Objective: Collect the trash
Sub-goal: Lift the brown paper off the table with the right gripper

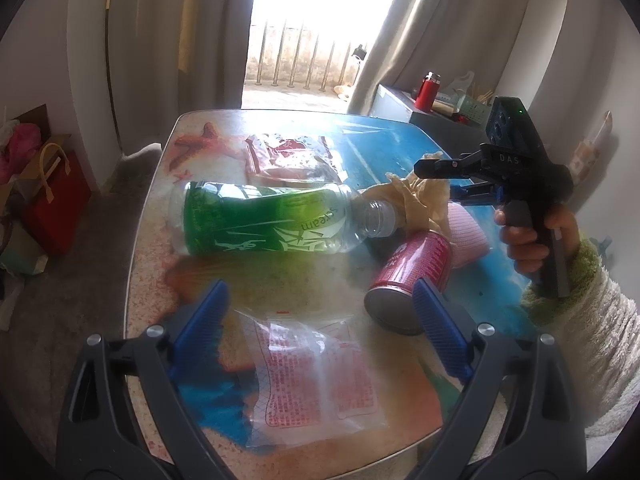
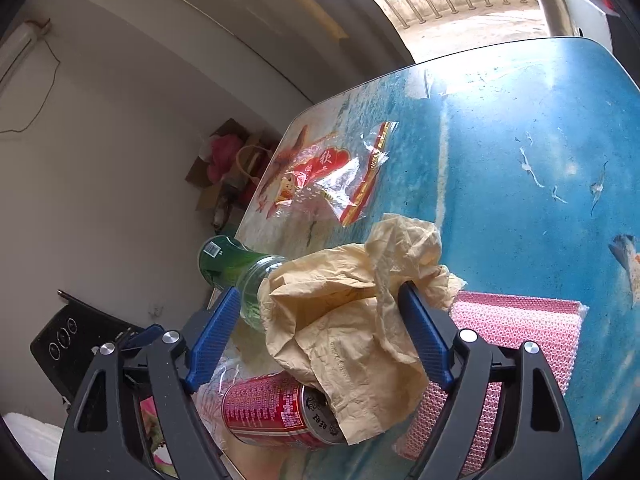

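Observation:
A green plastic bottle lies on its side on the picture-printed table. A red can lies beside it. A clear bag with red print lies near the table's front edge. My left gripper is open above that bag, empty. My right gripper is open, its fingers on either side of a crumpled tan paper; it also shows in the left wrist view. A pink mesh pad and the can lie under it.
A second clear wrapper with red print lies further back on the table. A red bag and boxes stand on the floor at the left. A cabinet with a red flask stands behind the table.

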The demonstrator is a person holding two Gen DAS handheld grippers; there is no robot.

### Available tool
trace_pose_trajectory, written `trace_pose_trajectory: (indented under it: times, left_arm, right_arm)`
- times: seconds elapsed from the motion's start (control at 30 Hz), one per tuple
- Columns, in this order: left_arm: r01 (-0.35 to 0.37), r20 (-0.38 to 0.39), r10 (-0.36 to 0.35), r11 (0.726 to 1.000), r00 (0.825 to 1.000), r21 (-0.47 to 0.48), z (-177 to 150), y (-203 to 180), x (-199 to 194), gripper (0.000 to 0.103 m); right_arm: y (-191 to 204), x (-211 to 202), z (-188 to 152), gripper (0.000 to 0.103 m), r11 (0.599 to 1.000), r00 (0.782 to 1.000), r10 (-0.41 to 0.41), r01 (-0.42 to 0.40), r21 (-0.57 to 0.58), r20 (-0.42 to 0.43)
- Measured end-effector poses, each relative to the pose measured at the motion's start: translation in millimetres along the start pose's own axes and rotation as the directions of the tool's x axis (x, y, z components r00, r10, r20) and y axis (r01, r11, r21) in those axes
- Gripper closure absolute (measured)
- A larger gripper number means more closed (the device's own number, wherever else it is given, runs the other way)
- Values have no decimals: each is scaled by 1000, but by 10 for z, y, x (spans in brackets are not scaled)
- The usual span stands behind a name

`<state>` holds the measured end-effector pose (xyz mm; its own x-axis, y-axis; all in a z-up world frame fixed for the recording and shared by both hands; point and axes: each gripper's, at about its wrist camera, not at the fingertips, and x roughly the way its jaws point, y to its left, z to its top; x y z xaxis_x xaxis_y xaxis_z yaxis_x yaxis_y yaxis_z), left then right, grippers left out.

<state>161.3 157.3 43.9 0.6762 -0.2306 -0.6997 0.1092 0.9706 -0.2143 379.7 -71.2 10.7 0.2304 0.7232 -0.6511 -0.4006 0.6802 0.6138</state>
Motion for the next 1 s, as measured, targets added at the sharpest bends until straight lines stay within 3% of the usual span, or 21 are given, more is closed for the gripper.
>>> trace_pose_trajectory:
  times: [0.13,0.3,0.47,0.6,0.73,0.83,1.0]
  left_arm:
    - [1,0,-1,1000,1000,3,11,-24,-15,14]
    - [-1,-6,1,1000,1000,1,23,-23,-11,14]
    - [-5,-6,5,1000,1000,-5,11,-2,-18,14]
    - [-5,-7,5,1000,1000,-5,11,-1,-5,14]
    - [-1,-6,1,1000,1000,-2,-1,-11,5,14]
    - [1,-8,-1,1000,1000,4,-4,-36,11,14]
    - [1,-12,0,1000,1000,10,-14,-89,7,14]
  right_arm:
    - [130,140,-42,24,992,994,-104,101,-71,-35]
    - [214,321,-84,24,962,969,-240,229,-150,-59]
    - [1,271,-58,25,985,984,-172,170,-38,-49]
    - [-141,183,-28,39,986,987,-161,162,37,-18]
    - [-166,185,-15,53,971,971,-237,238,39,-16]
    - [-124,229,-28,57,954,954,-300,300,1,-23]
    - [1,372,-75,61,900,905,-424,418,-122,-24]
